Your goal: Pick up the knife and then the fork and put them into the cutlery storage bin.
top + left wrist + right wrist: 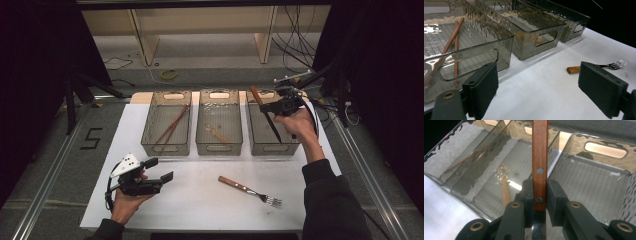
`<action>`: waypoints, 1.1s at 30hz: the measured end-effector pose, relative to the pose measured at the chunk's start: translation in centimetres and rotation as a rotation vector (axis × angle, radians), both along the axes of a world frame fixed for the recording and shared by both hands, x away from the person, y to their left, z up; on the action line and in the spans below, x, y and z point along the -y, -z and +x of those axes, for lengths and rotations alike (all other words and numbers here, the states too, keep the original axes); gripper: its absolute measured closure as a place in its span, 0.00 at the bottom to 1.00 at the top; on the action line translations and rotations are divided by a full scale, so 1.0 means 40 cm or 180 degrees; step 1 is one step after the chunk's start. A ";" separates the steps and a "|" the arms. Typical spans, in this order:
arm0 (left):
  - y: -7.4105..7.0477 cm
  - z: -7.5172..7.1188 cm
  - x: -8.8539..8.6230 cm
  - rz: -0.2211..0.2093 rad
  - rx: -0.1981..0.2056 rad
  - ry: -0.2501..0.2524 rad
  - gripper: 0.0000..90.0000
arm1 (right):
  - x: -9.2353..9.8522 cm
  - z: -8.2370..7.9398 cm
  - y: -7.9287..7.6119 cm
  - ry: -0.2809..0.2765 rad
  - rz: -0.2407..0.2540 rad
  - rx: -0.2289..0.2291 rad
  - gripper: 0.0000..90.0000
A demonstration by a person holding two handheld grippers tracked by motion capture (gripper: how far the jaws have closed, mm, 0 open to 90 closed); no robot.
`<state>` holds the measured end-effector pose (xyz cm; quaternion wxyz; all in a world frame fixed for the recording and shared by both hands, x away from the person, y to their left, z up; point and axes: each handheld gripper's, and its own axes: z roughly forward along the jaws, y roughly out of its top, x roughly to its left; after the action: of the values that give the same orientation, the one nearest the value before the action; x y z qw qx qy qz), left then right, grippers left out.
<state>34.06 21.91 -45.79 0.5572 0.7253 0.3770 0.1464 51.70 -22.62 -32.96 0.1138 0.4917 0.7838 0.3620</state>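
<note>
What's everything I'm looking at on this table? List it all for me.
Bins: three, smoky clear plastic, side by side at the far edge of the white mat.
Chopsticks: a pair, reddish brown, in the left bin.
Spoon: one, pale wood, in the middle bin.
Knife: one, wooden handle and dark blade, over the right bin.
Fork: one, wooden handle and metal tines, lying on the mat.
White mat: one, covering the table.
Left gripper: black, jaws open, near the mat's left edge.
Right gripper: black, shut on the knife.

Open jaws frame fork (596,67) beside three bins (524,53).
</note>
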 end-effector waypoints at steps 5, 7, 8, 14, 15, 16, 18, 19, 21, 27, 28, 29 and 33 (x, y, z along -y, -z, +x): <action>0.000 0.000 0.000 -0.0008 0.0001 0.0001 0.18 | 0.008 0.024 -0.005 0.0071 0.0019 0.0004 0.86; 0.000 0.000 0.000 -0.0007 0.0001 0.0003 0.18 | 0.012 0.038 -0.004 0.0121 0.0012 0.0003 0.86; 0.000 0.000 0.000 -0.0008 0.0002 0.0005 0.18 | 0.014 0.042 -0.003 0.0138 0.0005 -0.0002 0.86; 0.000 0.000 0.000 -0.0009 0.0001 0.0004 0.18 | 0.025 0.064 0.005 0.0215 0.0009 -0.0016 0.86; 0.000 0.000 0.000 -0.0011 0.0000 0.0005 0.18 | 0.028 0.068 0.008 0.0231 0.0008 -0.0005 0.86; 0.000 0.000 0.000 -0.0010 -0.0001 0.0005 0.18 | 0.028 0.068 0.008 0.0231 0.0008 -0.0005 0.86; 0.000 0.000 0.000 -0.0010 0.0001 0.0005 0.18 | 0.033 0.078 0.014 0.0278 -0.0008 -0.0028 0.86; -0.001 0.000 0.000 -0.0012 0.0002 0.0006 0.18 | 0.034 0.081 0.016 0.0285 -0.0007 -0.0028 0.86; 0.000 0.000 0.000 -0.0009 0.0000 0.0006 0.18 | 0.034 0.085 0.021 0.0304 -0.0029 -0.0036 0.86; -0.001 0.000 0.000 -0.0010 0.0003 0.0009 0.18 | 0.035 0.098 0.036 0.0353 -0.0099 -0.0061 0.86; -0.001 0.000 0.000 -0.0012 0.0001 0.0008 0.18 | 0.034 0.099 0.037 0.0373 -0.0106 -0.0061 0.86; 0.000 0.000 0.000 -0.0013 0.0000 0.0008 0.18 | 0.033 0.101 0.039 0.0375 -0.0113 -0.0056 0.86; -0.001 0.000 0.000 -0.0007 0.0005 0.0009 0.18 | 0.026 0.106 0.046 0.0382 -0.0143 -0.0057 0.86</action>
<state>34.07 21.89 -45.76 0.5585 0.7251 0.3757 0.1457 55.95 -23.67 -34.81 0.1394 0.5383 0.7617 0.3324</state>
